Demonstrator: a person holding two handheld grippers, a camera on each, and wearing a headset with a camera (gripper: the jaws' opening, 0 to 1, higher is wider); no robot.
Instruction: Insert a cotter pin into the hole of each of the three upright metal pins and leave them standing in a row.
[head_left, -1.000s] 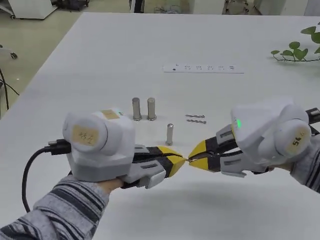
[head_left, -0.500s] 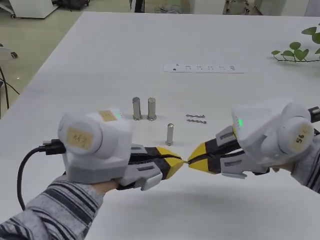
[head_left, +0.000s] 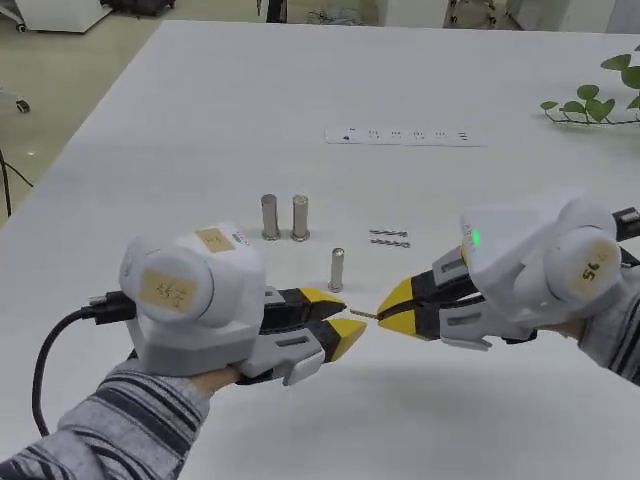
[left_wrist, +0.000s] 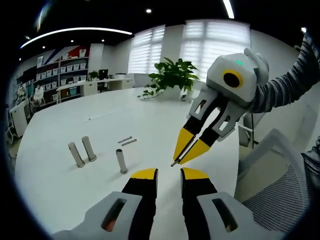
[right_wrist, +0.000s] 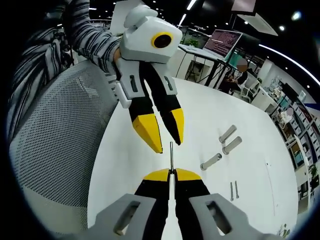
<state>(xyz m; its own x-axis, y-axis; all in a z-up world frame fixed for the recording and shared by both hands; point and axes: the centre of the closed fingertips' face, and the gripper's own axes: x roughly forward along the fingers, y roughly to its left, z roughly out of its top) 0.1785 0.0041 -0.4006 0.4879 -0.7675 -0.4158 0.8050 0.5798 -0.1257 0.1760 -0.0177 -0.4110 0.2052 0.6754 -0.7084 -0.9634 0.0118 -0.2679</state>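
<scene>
Yellow tips of two grippers face each other low over the near part of the white table (head_left: 200, 120); the left gripper (head_left: 338, 315), held level from the left by a hand in a striped sleeve (head_left: 130, 420), has its jaws apart with a clear gap and nothing between them; the right gripper (head_left: 392, 308) reaches in from the right, tilted a little down, its jaws pressed together on a cotter pin (head_left: 363, 314); the pin sticks straight out of those tips toward the left gripper's gap, its free end just short of the left tips in the left gripper view.

Three metal pins (head_left: 300, 217) stand upright on the table; two are just beside each other farther back on the left; the third pin (head_left: 338, 270) stands alone, nearer, just beyond the gripper tips; two spare cotter pins (head_left: 390, 237) lie side by side to the right of the pair; a power strip (head_left: 405, 136) lies farther back; a plant (head_left: 590, 100) trails at the far right edge.

Around the table are a mesh chair (right_wrist: 50, 125) and bright windows (left_wrist: 200, 40) with blinds.
</scene>
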